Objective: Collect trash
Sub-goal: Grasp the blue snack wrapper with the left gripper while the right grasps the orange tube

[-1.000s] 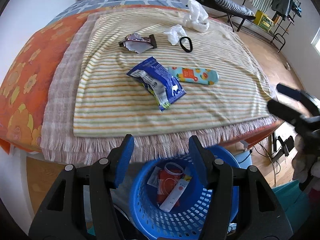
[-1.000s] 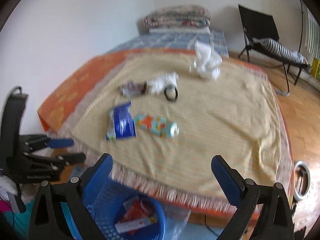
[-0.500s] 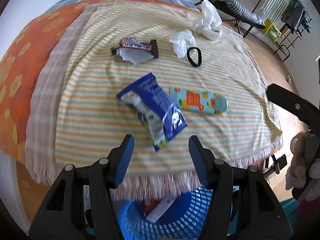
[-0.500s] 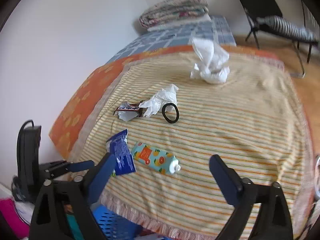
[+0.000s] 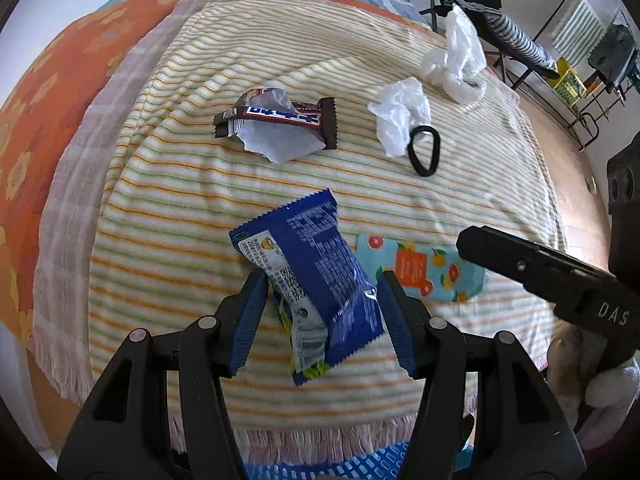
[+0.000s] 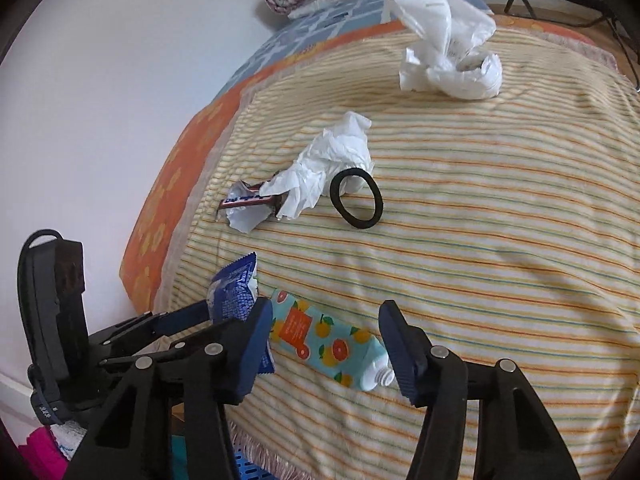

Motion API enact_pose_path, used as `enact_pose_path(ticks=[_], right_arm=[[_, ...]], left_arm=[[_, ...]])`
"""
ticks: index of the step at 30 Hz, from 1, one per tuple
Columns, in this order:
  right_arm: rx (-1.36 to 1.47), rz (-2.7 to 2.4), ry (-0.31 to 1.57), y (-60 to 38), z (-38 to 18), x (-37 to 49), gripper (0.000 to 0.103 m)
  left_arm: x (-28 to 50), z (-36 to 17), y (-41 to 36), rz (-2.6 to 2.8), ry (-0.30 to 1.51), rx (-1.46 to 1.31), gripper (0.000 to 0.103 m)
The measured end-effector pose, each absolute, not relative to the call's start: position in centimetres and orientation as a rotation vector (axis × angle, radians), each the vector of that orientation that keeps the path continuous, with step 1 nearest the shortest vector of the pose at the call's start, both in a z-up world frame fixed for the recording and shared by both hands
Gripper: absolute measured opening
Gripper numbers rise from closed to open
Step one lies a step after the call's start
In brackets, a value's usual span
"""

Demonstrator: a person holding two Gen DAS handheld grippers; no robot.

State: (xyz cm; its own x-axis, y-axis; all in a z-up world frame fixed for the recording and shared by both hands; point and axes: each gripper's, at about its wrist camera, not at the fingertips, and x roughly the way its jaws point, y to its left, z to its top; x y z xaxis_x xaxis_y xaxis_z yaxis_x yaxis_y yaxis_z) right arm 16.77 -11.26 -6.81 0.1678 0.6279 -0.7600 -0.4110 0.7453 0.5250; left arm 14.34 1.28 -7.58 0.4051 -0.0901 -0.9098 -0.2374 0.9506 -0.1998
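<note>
Left wrist view: the left gripper (image 5: 320,304) has its jaws spread around a crinkled blue foil snack wrapper (image 5: 316,280) lying on the striped yellow blanket (image 5: 168,216), not yet pinching it.

Right wrist view: the right gripper (image 6: 326,340) gapes wide over a fruit-patterned turquoise tube (image 6: 326,340) beside that wrapper.

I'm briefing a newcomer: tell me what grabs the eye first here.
The crinkled blue foil snack wrapper lies on the striped yellow blanket, framed by the open left hand-held gripper. Beside it, the open right hand-held gripper straddles a turquoise fruit-print tube.
</note>
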Motion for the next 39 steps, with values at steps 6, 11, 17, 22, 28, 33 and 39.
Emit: enact_pose_path(ticks=[6,11,17,22,28,33,39], right_arm=[[0.220,0.765,1.237,-11.2,-7.8,16.7,0.049],[0.208,0.804,1.274,-11.0,-8.6,15.7,0.049],[0.062,0.828,1.236,-9.4,-7.6,13.8,0.069],[-0.116,0.802,1.168,-7.3,-7.3,12.6,0.077],[-0.297,0.751,1.100,-5.3,-7.6,11.9,0.067],[-0.360,0.708,1.058,-5.1,-7.5,11.6,0.037],[-0.287,0.698,1.068,-6.5,-7.0,12.0,0.020]], left_arm=[[14.6,-8.1,1.8,0.117,1.165,-0.280,0.058],[14.4,-8.3,2.6,0.129,1.168,-0.260,0.058],[13.8,-8.3,3.6,0.135,1.169,-0.246,0.050],[12.8,-8.1,4.7,0.143,1.165,-0.248,0.049],[12.1,-7.9,5.9,0.156,1.162,-0.254,0.049],[11.9,-7.7,6.2,0.160,1.159,-0.254,0.047],[11.8,-7.6,5.5,0.149,1.155,-0.228,0.047]])
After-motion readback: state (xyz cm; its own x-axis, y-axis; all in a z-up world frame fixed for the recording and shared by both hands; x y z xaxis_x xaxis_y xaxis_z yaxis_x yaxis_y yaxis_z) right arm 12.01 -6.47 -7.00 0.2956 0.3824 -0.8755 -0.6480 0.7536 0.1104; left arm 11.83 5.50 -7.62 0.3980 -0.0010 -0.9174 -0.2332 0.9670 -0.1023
